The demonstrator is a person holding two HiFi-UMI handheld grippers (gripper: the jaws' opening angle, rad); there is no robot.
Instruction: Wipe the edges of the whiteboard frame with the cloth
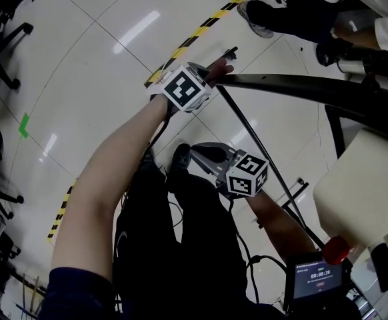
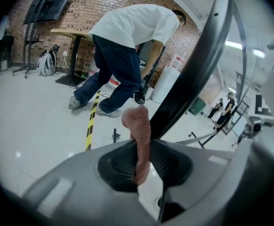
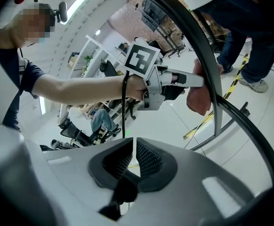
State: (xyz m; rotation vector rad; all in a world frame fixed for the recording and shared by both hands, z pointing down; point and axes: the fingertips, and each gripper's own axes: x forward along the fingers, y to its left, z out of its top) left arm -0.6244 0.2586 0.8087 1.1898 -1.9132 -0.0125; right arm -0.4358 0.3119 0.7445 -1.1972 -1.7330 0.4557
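Note:
My left gripper (image 1: pixel 215 72) is shut on a pinkish-brown cloth (image 1: pixel 221 69) and holds it against the black whiteboard frame edge (image 1: pixel 294 85). In the left gripper view the cloth (image 2: pixel 138 135) stands pinched upright between the ribbed pads, and the dark frame (image 2: pixel 198 65) runs up and to the right just behind it. The right gripper view shows the cloth (image 3: pixel 200 94) pressed on the curved frame edge (image 3: pixel 213 74). My right gripper (image 1: pixel 202 154) hangs lower, apart from the frame. Its jaws (image 3: pixel 133 154) are shut with nothing in them.
A person in a white shirt and jeans (image 2: pixel 123 46) bends over beyond the frame. Yellow-black tape (image 1: pixel 201 29) crosses the floor. Office chairs (image 1: pixel 1 39) stand at the left. A timer screen (image 1: pixel 317 275) and a white panel (image 1: pixel 361 185) sit at the lower right.

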